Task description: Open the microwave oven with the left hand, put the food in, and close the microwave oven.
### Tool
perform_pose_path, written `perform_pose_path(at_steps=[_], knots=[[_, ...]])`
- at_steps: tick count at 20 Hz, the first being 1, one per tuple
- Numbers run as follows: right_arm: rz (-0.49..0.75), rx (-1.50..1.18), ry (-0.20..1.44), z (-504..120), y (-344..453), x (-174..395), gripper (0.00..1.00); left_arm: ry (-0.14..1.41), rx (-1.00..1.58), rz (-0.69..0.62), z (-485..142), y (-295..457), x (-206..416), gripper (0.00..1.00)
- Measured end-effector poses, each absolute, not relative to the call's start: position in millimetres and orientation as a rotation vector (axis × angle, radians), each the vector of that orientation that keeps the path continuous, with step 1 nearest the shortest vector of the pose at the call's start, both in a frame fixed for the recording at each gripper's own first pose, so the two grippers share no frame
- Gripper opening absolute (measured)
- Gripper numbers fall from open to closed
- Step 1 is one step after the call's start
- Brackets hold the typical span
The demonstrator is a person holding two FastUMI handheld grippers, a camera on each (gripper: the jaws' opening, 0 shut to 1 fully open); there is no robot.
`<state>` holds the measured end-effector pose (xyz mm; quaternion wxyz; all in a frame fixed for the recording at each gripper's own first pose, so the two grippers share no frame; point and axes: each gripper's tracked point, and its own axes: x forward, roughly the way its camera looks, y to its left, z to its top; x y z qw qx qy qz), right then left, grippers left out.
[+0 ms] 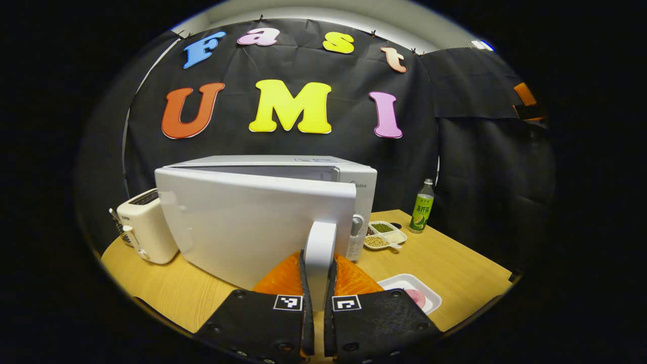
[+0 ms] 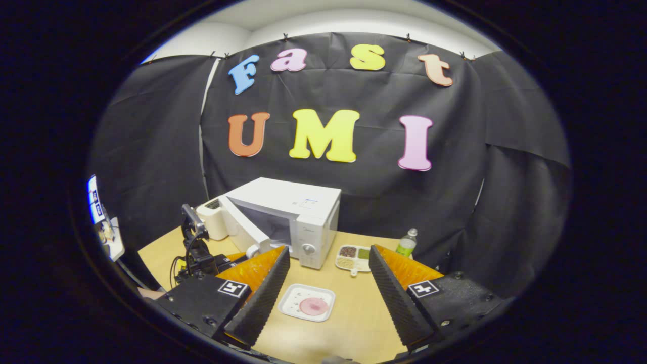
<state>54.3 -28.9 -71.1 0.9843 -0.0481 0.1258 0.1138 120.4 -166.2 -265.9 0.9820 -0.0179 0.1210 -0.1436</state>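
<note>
Left gripper (image 1: 318, 298) has its fingers narrowed onto the white door handle (image 1: 320, 253), one pressing each side; the microwave door (image 1: 252, 227) stands partly swung out from the microwave oven (image 2: 298, 212), hinge at the toaster side. Right gripper (image 2: 328, 283) hovers with fingers spread wide and nothing between them, above the white tray (image 2: 307, 302) carrying the pink food (image 2: 313, 306), which sits on the wooden table (image 1: 455, 263) in front of the oven, apart from it. A sectioned dish of beans (image 2: 352, 257) lies just beside the oven's control side, a green bottle (image 2: 406, 244) beyond it, a toaster (image 1: 146, 230) at the oven's far side. Judged risks: the handle is smooth and narrow, so a pull off the door's arc could let the fingers slide off, or drag the whole oven across the table. The door looks short of fully open; bringing the tray in now could catch its edge. The shallow tray may tip when gripped by one rim.
</note>
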Motion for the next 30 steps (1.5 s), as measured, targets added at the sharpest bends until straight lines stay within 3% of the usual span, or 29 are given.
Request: perform_pose_path(at_steps=[4,7,8,9,10,11,13,14,17,18,19,23,24,25,26,30], knots=[[0.31,-0.108,0.255,-76.3,16.7,46.2,1.0,0.266,0.011,-0.237,-268.4,-120.7,78.8,0.2],[0.363,-0.1,0.261,-78.6,50.6,35.2,1.0,0.286,0.022,-0.176,-269.3,-75.4,57.9,0.22],[0.374,-0.1,0.256,-76.9,59.7,31.4,1.0,0.293,0.012,-0.156,-268.7,-60.3,52.2,0.43],[0.382,-0.099,0.252,-76.3,67.5,27.6,1.0,0.301,0.001,-0.142,-269.4,-47.1,46.8,0.54],[0.389,-0.096,0.249,-76.3,74.4,23.3,0.94,0.307,-0.002,-0.125,-270.0,-33.5,42.4,0.62],[0.391,-0.093,0.246,-76.0,80.4,19.1,0.94,0.311,0.0,-0.114,-270.3,-23.6,37.7,0.77],[0.393,-0.087,0.249,-78.7,90.1,12.7,0.94,0.312,0.021,-0.085,-268.6,-1.7,28.6,0.91],[0.392,-0.082,0.251,-79.6,93.7,10.0,1.0,0.315,0.036,-0.074,-269.0,8.5,24.1,0.93],[0.395,-0.057,0.248,-82.3,104.5,2.7,1.0,0.325,0.049,-0.03,-270.4,46.6,10.0,0.9],[0.398,-0.046,0.247,-82.8,109.4,0.5,0.94,0.334,0.04,-0.011,-271.4,60.1,5.4,0.9],[0.394,-0.037,0.247,-83.7,112.7,-0.6,1.0,0.346,0.031,0.01,-272.3,73.9,-0.1,0.9],[0.39,-0.006,0.252,-90.4,125.3,-3.0,1.0,0.359,0.017,0.094,-273.4,126.1,-20.6,0.92],[0.389,-0.006,0.253,-92.6,127.6,-2.8,0.94,0.348,0.025,0.107,-269.3,135.9,-23.5,0.91],[0.389,-0.008,0.254,-93.4,129.4,-1.3,0.94,0.344,0.032,0.118,-267.5,144.4,-26.1,0.91],[0.393,-0.004,0.252,-94.9,130.7,-0.7,1.0,0.345,0.039,0.129,-266.1,152.9,-29.6,0.91],[0.396,0.049,0.255,-100.8,130.0,11.2,1.0,0.329,0.037,0.157,-254.6,169.2,-41.5,0.91]])
